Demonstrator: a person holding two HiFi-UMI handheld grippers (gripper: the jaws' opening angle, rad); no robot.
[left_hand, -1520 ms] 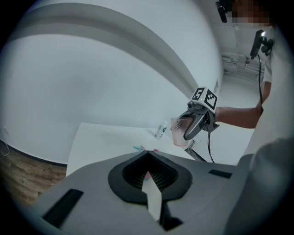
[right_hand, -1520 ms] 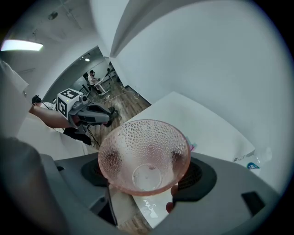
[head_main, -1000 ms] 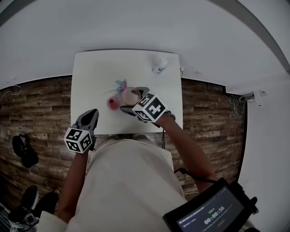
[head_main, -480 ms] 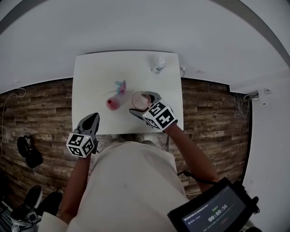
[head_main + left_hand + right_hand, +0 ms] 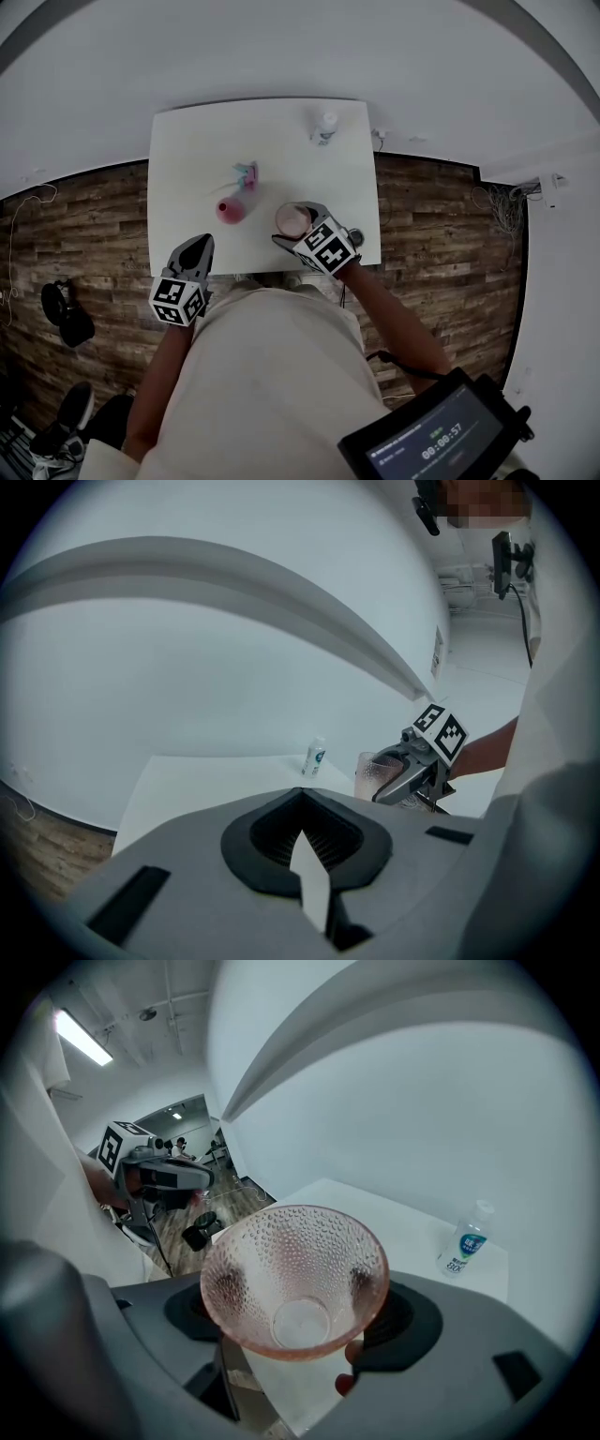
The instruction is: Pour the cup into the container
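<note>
My right gripper (image 5: 295,225) is shut on a pink dimpled glass cup (image 5: 292,217), which it holds about upright over the table's front right part. In the right gripper view the cup (image 5: 295,1260) sits between the jaws and I see nothing inside it. A pink container (image 5: 230,209) stands on the white table (image 5: 187,150), left of the cup and apart from it. My left gripper (image 5: 199,247) is shut and empty at the table's front left edge. From the left gripper view, the cup (image 5: 372,772) and the right gripper (image 5: 403,780) are ahead on the right.
A small teal and pink object (image 5: 247,175) lies just behind the pink container. A small clear bottle (image 5: 325,125) stands near the table's far right edge, also seen as the bottle (image 5: 464,1241). Wood floor surrounds the table; dark gear (image 5: 61,314) lies on it at left.
My right gripper has carried the cup away from above the pink container, to the right and toward the front edge. The left gripper has shifted slightly right and nearer the person.
</note>
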